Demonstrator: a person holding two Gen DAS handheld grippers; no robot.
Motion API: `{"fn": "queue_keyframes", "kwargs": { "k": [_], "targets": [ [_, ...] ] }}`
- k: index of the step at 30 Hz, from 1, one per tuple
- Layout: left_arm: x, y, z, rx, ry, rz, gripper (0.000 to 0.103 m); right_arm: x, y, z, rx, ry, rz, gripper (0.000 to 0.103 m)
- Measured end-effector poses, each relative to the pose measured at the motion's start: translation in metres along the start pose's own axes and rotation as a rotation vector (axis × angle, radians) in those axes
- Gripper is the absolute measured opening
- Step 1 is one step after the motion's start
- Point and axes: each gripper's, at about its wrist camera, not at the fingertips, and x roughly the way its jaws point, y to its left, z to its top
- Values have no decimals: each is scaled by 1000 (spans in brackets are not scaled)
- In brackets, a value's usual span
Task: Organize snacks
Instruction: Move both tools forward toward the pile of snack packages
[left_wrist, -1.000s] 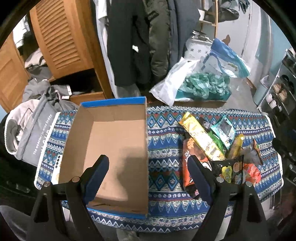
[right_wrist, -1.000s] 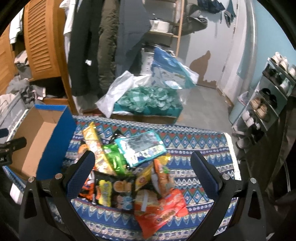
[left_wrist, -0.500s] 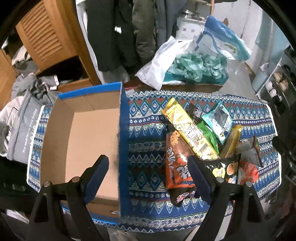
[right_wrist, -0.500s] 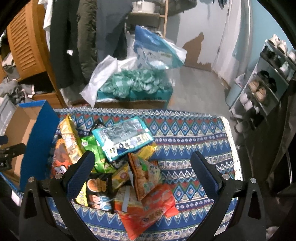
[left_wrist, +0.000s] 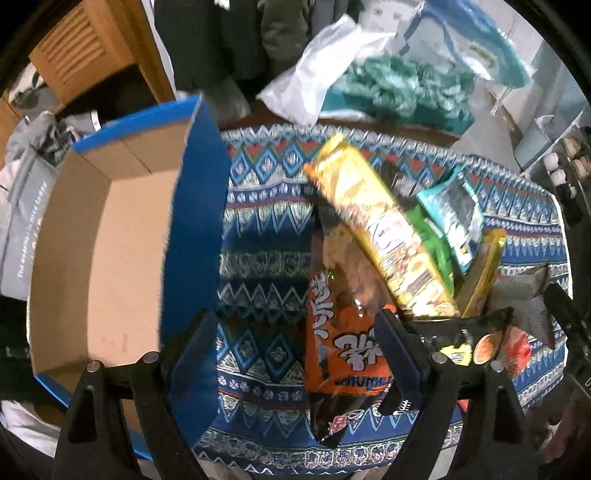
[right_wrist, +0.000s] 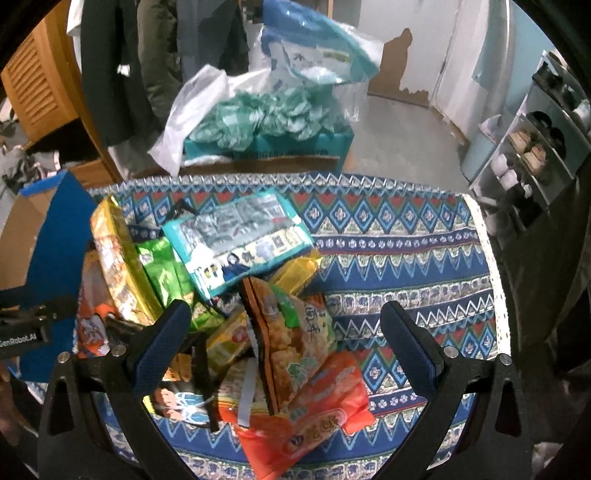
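An empty cardboard box with blue outer walls (left_wrist: 107, 236) stands on the left of the patterned tablecloth (left_wrist: 258, 221); its blue wall shows in the right wrist view (right_wrist: 55, 236). A pile of snack packets lies to its right: an orange packet (left_wrist: 343, 332), a long yellow packet (left_wrist: 384, 236), a green one (left_wrist: 432, 240), a teal packet (right_wrist: 236, 236) and a red-orange packet (right_wrist: 314, 417). My left gripper (left_wrist: 295, 354) is open, its right finger over the orange packet. My right gripper (right_wrist: 288, 343) is open above the pile.
Behind the table are hanging coats (left_wrist: 229, 37), a wooden louvred cabinet (left_wrist: 85, 59), and plastic bags with teal bundles (right_wrist: 258, 114). A shoe rack (right_wrist: 535, 147) stands to the right. Grey clothing (left_wrist: 22, 177) lies left of the box.
My left gripper has moved right and lower, from over the box to the tablecloth and the orange packet. My right gripper has moved closer down over the snack pile.
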Motion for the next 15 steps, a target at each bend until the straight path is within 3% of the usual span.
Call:
{"fn": "queue_keyframes", "kwargs": {
  "k": [12, 15],
  "targets": [
    [27, -8, 2, -18, 34, -41, 88, 36, -6, -10, 11, 79, -17, 101],
    [32, -9, 5, -22, 29, -59, 89, 44, -10, -11, 19, 94, -18, 95]
  ]
}}
